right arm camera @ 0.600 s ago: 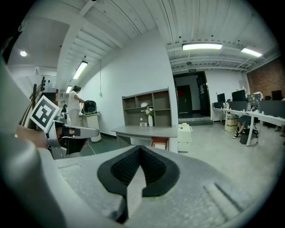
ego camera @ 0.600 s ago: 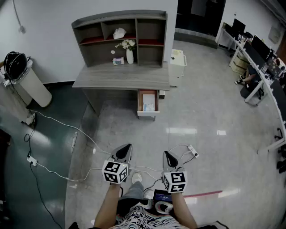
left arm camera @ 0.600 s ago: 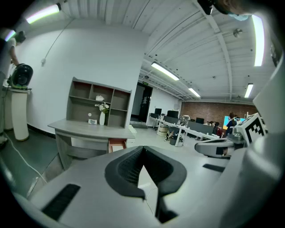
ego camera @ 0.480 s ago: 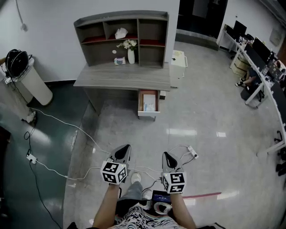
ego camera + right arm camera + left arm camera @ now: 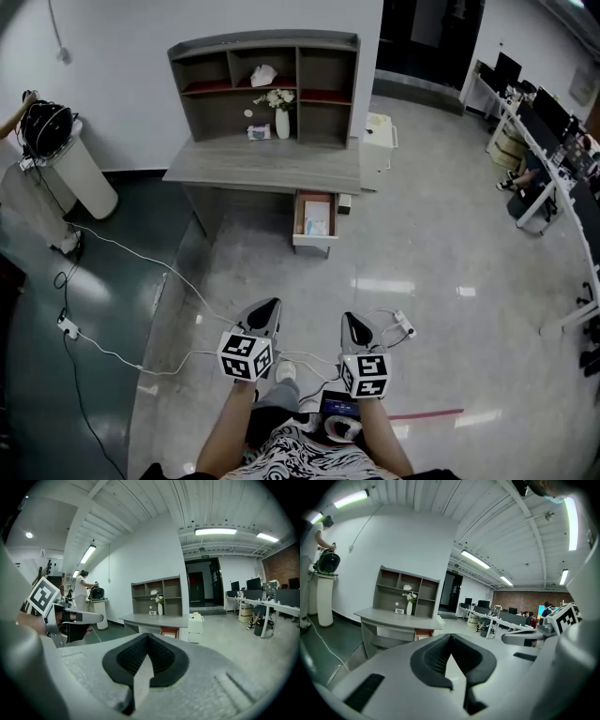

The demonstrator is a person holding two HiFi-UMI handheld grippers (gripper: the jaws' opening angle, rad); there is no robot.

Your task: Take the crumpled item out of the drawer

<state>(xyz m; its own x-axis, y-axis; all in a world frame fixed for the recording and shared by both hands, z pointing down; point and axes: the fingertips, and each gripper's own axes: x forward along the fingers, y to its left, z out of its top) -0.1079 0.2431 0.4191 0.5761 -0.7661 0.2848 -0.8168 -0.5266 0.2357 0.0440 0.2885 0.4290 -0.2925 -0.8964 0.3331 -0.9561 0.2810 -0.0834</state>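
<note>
Head cam looked steeply down from above the person, well back from the desk (image 5: pixel 262 167). Left gripper (image 5: pixel 271 304) cam and right gripper (image 5: pixel 348 318) cam sat low and faced forward along their own jaws, with the desk far ahead. All three views shared the desk, the shelf unit (image 5: pixel 265 84) and the open drawer (image 5: pixel 315 242). Each gripper cam caught the other gripper at its inner edge.
</note>
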